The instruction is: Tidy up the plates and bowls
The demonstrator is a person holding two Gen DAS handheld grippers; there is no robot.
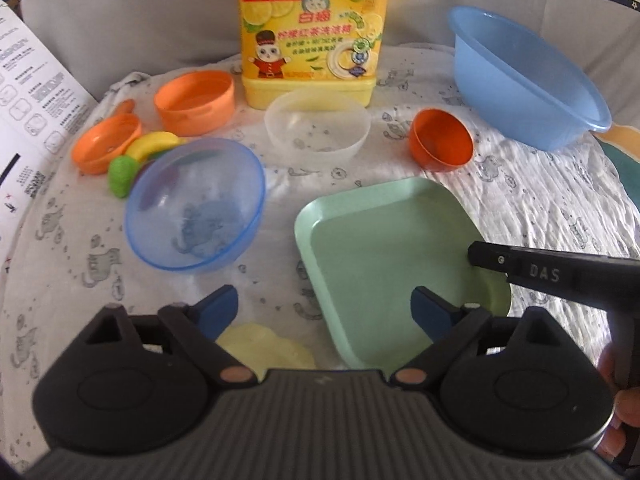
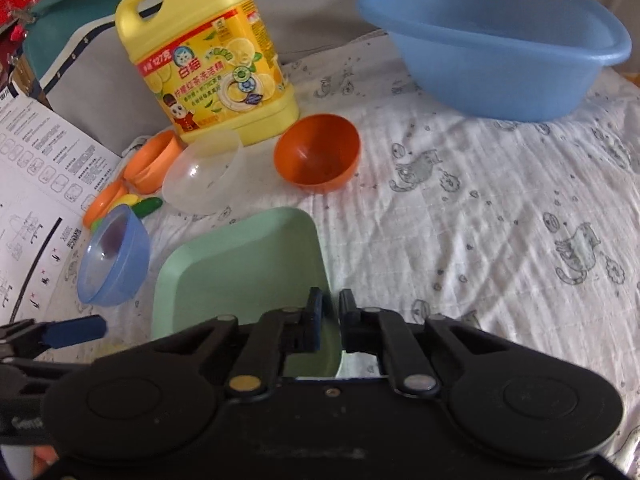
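At far left lies a printed sheet (image 1: 36,92). Beside it on the patterned cloth (image 1: 540,200) sit two orange dishes: a small one (image 1: 104,142) and a larger tub (image 1: 196,98) behind it, with a toy banana (image 1: 154,145) and a green toy (image 1: 122,176) touching the small one. A clear blue bowl (image 1: 196,204) lies tilted just in front of the toys. The left hand-held gripper (image 1: 324,312) hangs spread wide, nothing between its blue pads, over the cloth between the blue bowl and the green plate (image 1: 380,248); a pale yellow thing (image 1: 268,346) lies under it. Behind stands a yellow detergent jug (image 1: 312,40), with a clear bowl (image 1: 316,128) just in front. The green plate lies flat, near the middle front. The right hand-held gripper (image 2: 330,312) is pressed onto the plate's right rim, pinching it. An orange bowl (image 1: 440,140) sits tilted behind the plate, and a blue basin (image 1: 524,76) rests at far right, well apart.
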